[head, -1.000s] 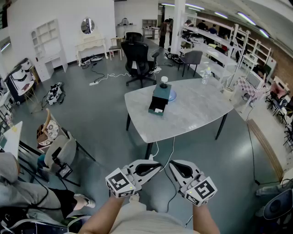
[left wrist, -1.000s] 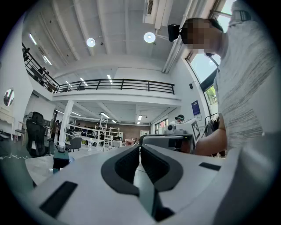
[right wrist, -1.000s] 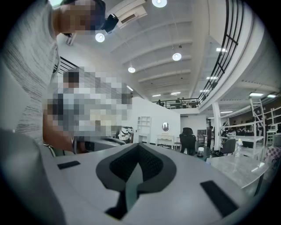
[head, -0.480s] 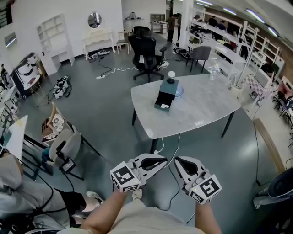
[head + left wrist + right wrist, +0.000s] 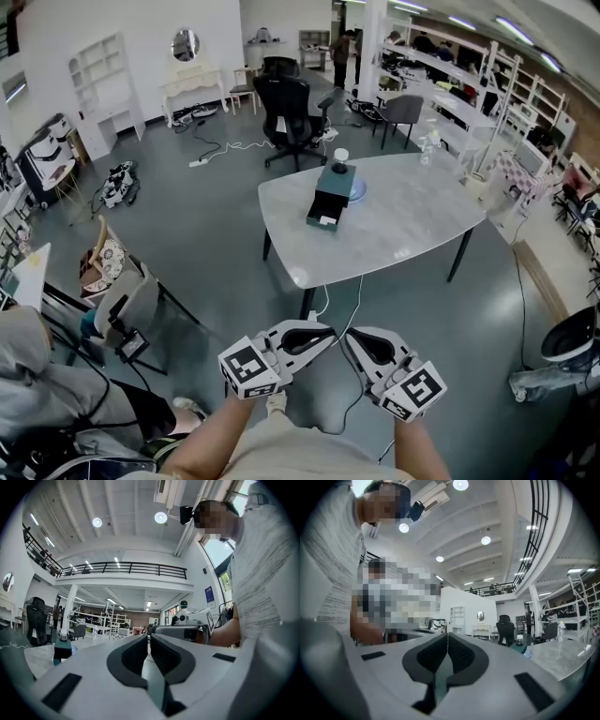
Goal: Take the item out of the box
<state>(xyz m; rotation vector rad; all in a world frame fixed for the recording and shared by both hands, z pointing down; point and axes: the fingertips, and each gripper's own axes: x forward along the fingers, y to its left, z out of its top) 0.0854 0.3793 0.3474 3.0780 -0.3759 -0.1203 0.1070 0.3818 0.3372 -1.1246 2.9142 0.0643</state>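
Box (image 5: 328,199), dark teal, standing upright on grey table (image 5: 412,220), toward left end, nearer far edge. Small pale-lidded jar (image 5: 339,161) on top of it; blue dish (image 5: 357,191) just beside, on its right. Pale panel low on near face, detail too small to tell. Left gripper (image 5: 326,337) and right gripper (image 5: 352,339) held side by side close to body, well apart from table, tips near each other. Both sets of jaws closed together, holding nothing. Black office chair (image 5: 286,117) beyond table's far edge.
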